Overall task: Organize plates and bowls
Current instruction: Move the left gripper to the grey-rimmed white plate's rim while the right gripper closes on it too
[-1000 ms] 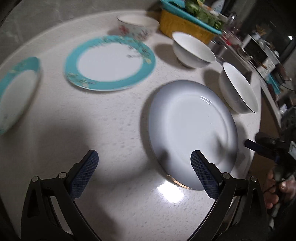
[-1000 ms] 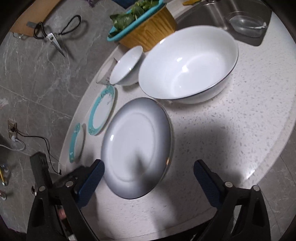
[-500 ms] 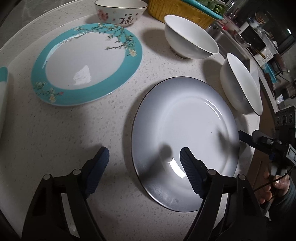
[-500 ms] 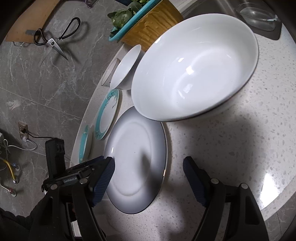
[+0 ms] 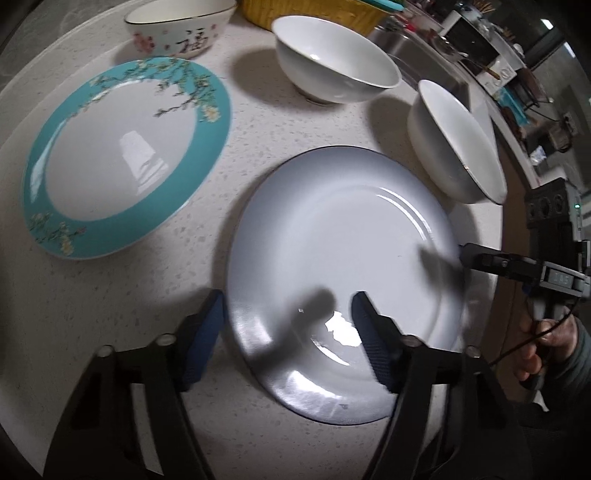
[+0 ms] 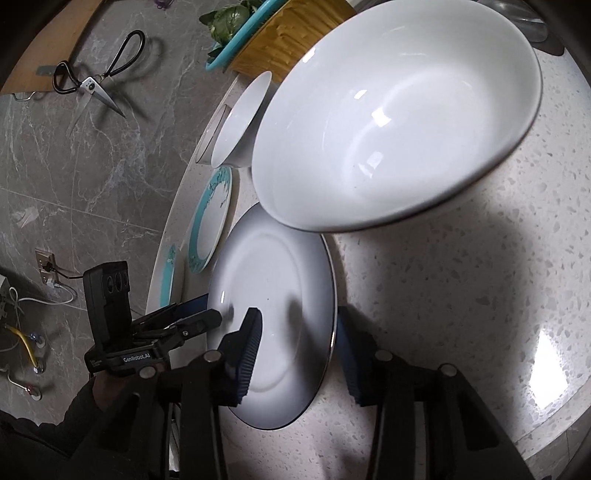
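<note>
— Going left to right across the counter, how many plates are there?
— Three: a sliver of a teal one at the edge, a full teal-rimmed plate, then the grey plate.
— And bowls?
— Three: a flowered bowl and two white bowls, the bigger on the right.
— The claws?
— Left gripper and right gripper both stand apart, each straddling the grey plate's rim.

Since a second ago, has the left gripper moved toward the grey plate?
Yes. The left gripper has closed in on the grey plate; it now straddles the plate's near rim, and the teal-rimmed plate looms larger in its view.
</note>
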{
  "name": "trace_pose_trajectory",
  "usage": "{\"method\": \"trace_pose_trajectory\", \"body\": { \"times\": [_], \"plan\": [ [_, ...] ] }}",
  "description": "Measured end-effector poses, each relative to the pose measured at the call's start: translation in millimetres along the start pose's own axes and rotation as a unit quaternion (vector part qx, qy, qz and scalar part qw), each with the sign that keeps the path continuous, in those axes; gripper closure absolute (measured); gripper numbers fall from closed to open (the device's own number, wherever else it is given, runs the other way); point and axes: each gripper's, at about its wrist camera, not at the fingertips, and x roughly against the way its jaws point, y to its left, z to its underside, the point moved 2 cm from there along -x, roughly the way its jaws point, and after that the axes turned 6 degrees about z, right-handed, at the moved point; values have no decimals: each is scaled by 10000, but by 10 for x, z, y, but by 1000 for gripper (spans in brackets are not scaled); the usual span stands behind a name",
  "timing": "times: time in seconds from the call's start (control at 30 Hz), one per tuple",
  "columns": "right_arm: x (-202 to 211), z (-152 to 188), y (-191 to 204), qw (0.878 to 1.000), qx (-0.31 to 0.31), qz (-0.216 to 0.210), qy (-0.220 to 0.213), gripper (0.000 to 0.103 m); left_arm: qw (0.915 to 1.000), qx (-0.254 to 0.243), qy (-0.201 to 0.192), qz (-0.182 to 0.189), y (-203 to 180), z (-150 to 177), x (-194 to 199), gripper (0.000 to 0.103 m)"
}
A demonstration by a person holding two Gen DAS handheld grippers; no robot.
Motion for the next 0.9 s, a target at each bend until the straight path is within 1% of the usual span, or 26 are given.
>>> {"method": "trace_pose_trajectory", "body": {
  "times": [0.07, 0.13, 0.23, 0.3, 0.4, 0.57, 0.67, 0.73, 0.77, 0.8, 0.83, 0.9],
  "plan": [
    [0, -9, 14, 10000, 4, -26, 10, 55, 10000, 9, 57, -20, 10, -15, 8, 46],
    [1, -8, 12, 10000, 25, -35, 9, 52, 9999, 59, 100, 19, 46, -40, 20, 54],
    [-7, -7, 28, 9999, 42, -146, -15, 46, 9995, 140, 173, 221, 101, -40, 42, 54],
    [-16, -5, 66, 9994, 159, -309, -15, 33, 9991, 108, 247, 323, 111, -57, 42, 54],
    [-24, -18, 130, 9989, 356, -312, 49, 26, 9985, 89, 308, 453, 188, -38, 67, 54],
    [-31, -37, 134, 9990, 316, -315, 82, 26, 9964, 222, 289, 761, 284, -1, 109, 54],
    [-41, -45, 136, 9991, 299, -290, 108, 27, 9938, 335, 270, 1029, 348, 15, 125, 54],
    [-40, -55, 117, 9992, 303, -235, 133, 31, 9921, 389, 281, 1160, 404, 38, 145, 54],
    [-37, -62, 107, 9993, 313, -151, 156, 38, 9912, 431, 287, 1216, 422, 38, 152, 54],
    [-34, -65, 94, 9993, 340, -60, 167, 49, 9904, 479, 291, 1261, 448, 37, 168, 54],
    [-29, -68, 73, 9992, 364, 66, 171, 56, 9904, 481, 279, 1267, 450, 36, 178, 54],
    [-25, -77, -64, 9994, 173, 215, 218, 89, 9912, 411, 205, 1245, 441, 48, 209, 54]
  ]
}}
